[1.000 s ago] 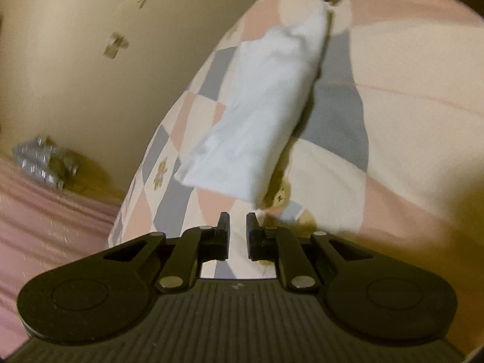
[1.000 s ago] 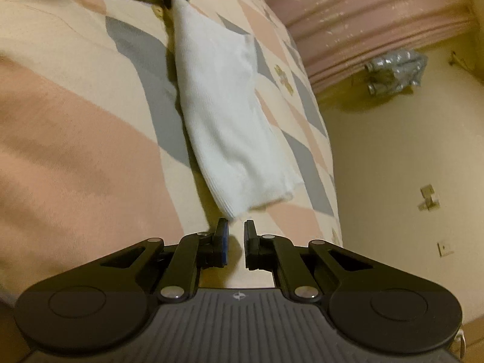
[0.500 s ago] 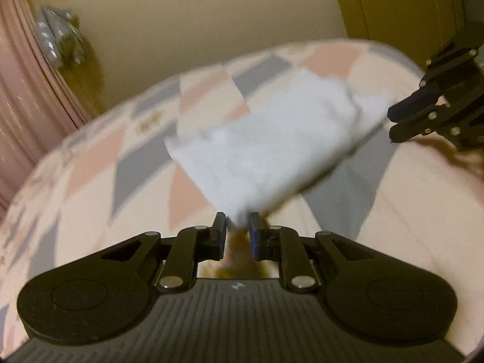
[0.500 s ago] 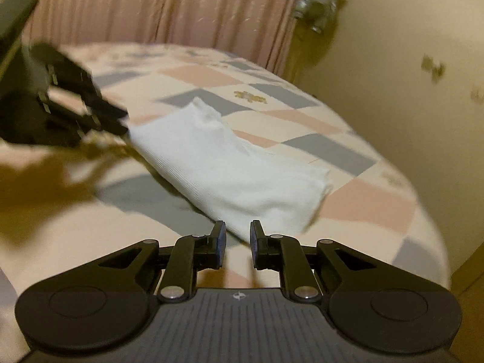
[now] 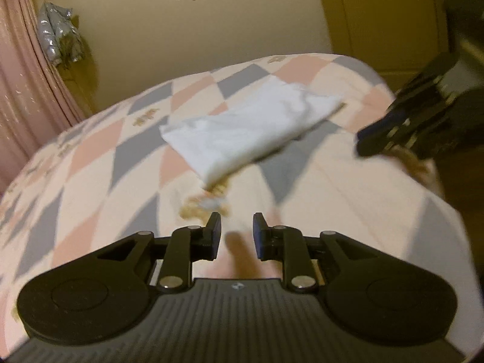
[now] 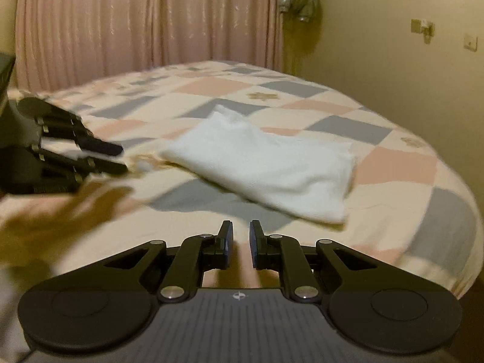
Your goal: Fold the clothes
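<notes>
Item: white cloth, one piece, lying on the bed in a compact, roughly rectangular, layered shape. It looks folded already; whether further folds are due the pictures do not settle.

Position, right view: cloth lies ahead of the right tool, from 12 toward 1 o'clock, near edge just beyond the tips. Long axis runs from 10 o'clock, far end, to 4 o'clock, near end.

Position, left view: cloth lies ahead of the left tool at about 12 o'clock, farther off, with a stretch of bedspread between. Long axis runs 8 to 2 o'clock.

Nearer tool, by judgement: the right; its near corner of the cloth is closest.

Tool state: left tool released, jaws apart, nothing between them. Right tool released, a narrower gap, nothing held. Neither touches the cloth.

Cross-view notes: the right view shows the left tool at 9 o'clock, tips pointing at the cloth's far end, apart from it; also a pink curtain behind the bed. The left view shows the right tool at 2 o'clock, blurred, beside the cloth's right end, and creases on the cloth's top there. Left view is motion-blurred; fine edges unreadable.
</notes>
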A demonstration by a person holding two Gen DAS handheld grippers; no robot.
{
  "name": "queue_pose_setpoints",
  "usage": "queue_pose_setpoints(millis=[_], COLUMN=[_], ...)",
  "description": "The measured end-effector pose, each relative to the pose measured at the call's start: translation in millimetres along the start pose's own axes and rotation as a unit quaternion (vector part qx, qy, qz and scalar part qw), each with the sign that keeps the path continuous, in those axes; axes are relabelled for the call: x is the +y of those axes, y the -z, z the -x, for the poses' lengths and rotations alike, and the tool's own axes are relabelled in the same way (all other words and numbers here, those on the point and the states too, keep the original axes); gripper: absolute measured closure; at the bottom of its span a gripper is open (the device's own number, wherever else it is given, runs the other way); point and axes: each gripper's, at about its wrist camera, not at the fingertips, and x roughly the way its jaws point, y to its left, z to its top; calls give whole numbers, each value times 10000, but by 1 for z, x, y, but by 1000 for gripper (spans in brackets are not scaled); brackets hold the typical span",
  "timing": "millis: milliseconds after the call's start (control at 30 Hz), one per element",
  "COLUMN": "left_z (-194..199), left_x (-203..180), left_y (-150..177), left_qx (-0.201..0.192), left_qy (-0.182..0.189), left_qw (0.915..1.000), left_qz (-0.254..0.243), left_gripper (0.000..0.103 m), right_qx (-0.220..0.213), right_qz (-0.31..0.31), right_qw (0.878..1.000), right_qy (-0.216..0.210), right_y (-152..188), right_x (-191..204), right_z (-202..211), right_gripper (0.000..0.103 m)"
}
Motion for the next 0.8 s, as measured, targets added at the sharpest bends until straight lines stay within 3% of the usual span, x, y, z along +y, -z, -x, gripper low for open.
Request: queue_pose_setpoints(millis=[300, 433, 500, 567, 733, 800], left_z=[22, 32, 34, 34, 29, 25], left_x=[-5, -2, -1, -1, -4, -5], left_y=[13, 10, 5, -1, -15, -17], left_qx=[55, -4, -46, -104, -206, -129], left_qy=[50, -20, -59, -76, -209, -328], left_qw=[9985, 9971, 9961, 9950, 9927, 9906], left_qz=[539, 757, 882, 995, 1167, 1324], left_gripper=[79, 75, 67, 61, 36, 28], right_qx=[489, 134, 5, -79, -288, -371], right_qz=[73, -224, -396, -562, -977, -1142], right_qw=[9987, 9995, 9989, 9980, 9943, 9921], right_qy=[117, 197, 235, 261, 327, 353], right_y=[28, 15, 14, 14, 13, 13], right_x=[22, 20, 19, 18, 16, 16], right_z=[-15, 7, 15, 21, 37, 43], right_gripper=[90, 89, 85, 71, 69, 62])
